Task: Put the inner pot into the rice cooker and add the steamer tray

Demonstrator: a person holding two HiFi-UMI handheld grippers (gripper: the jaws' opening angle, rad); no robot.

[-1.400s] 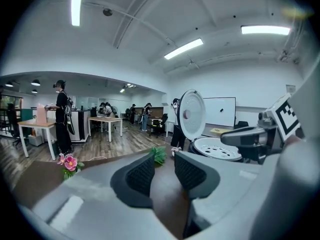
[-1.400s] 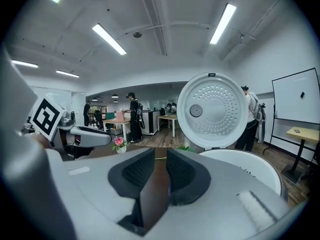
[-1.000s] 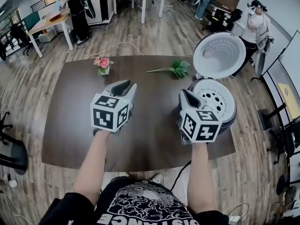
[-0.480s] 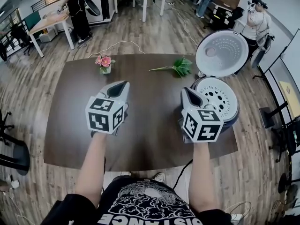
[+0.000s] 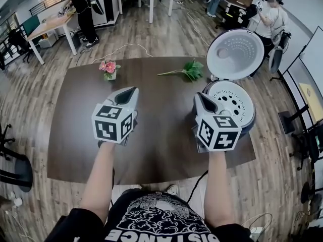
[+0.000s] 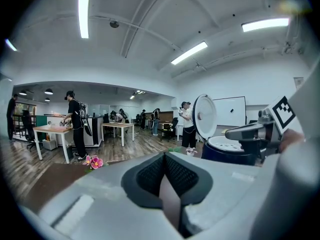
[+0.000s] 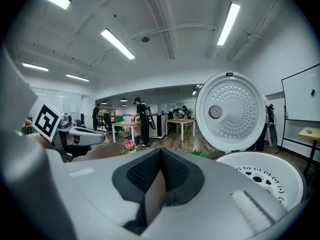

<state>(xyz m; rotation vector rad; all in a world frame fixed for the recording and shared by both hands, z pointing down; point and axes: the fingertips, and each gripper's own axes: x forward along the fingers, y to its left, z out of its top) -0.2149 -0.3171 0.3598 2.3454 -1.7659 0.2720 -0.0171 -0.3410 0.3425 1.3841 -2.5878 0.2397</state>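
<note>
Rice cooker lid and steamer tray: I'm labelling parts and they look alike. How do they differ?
The lid stands upright, swung open at the far side of the rice cooker; the steamer tray lies flat in the cooker's mouth. The lid is covered in fine dimples with one round grey cap; the steamer tray has fewer, larger holes. Both are round and white.

We are holding both arms out in front, left forearm (image 5: 102,173) and right forearm (image 5: 216,185) running roughly parallel. The left gripper (image 5: 127,95) is pointing forward and slightly downward, jaws pressed together with nothing between them. The right gripper (image 5: 203,103) is sitting alongside in a similar pose (jaws likewise closed and empty).
</note>
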